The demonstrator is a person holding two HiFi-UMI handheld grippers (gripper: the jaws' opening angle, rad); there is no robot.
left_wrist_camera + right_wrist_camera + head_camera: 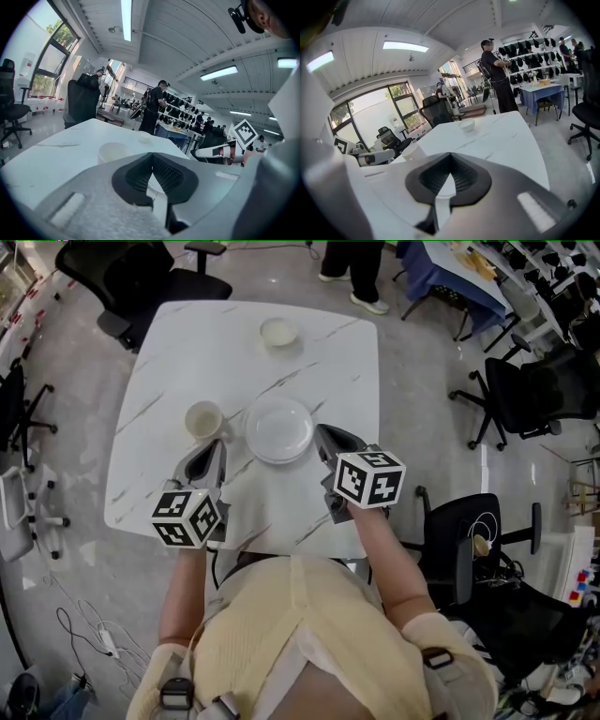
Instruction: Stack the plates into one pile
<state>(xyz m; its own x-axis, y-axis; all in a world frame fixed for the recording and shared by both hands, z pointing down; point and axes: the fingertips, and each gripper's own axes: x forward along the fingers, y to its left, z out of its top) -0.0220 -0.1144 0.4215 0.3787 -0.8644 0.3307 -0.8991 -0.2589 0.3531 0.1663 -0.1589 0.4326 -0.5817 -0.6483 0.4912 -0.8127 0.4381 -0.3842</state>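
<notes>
White plate [278, 430]: it lies flat near the middle of the white marble-patterned table [178, 362], slightly toward my side; I cannot tell from above whether it is one plate or several stacked. Right gripper [319, 430]: its tip stands at the plate's right rim, and in the right gripper view I read its jaws [450, 155] as together, dark ribbed pads meeting at the tip, with only a pale sliver of plate or table showing through the gap beneath them, so I see nothing clamped. Left gripper [221, 441]: its tip points between the plate's left edge and a white cup [203, 420], apart from both; in the left gripper view its jaws [152, 157] are likewise closed tip to tip on nothing, with the cup [112, 152] just beyond them. Each gripper carries its marker cube nearest me. White bowl [278, 332]: it sits well apart from the plate toward the table's far edge and appears small in both gripper views [144, 137] [467, 124]. Surroundings: black office chairs [141, 277] stand around the table, a standing person [356, 268] is beyond its far side, and a blue-covered table [450, 273] stands further back.
</notes>
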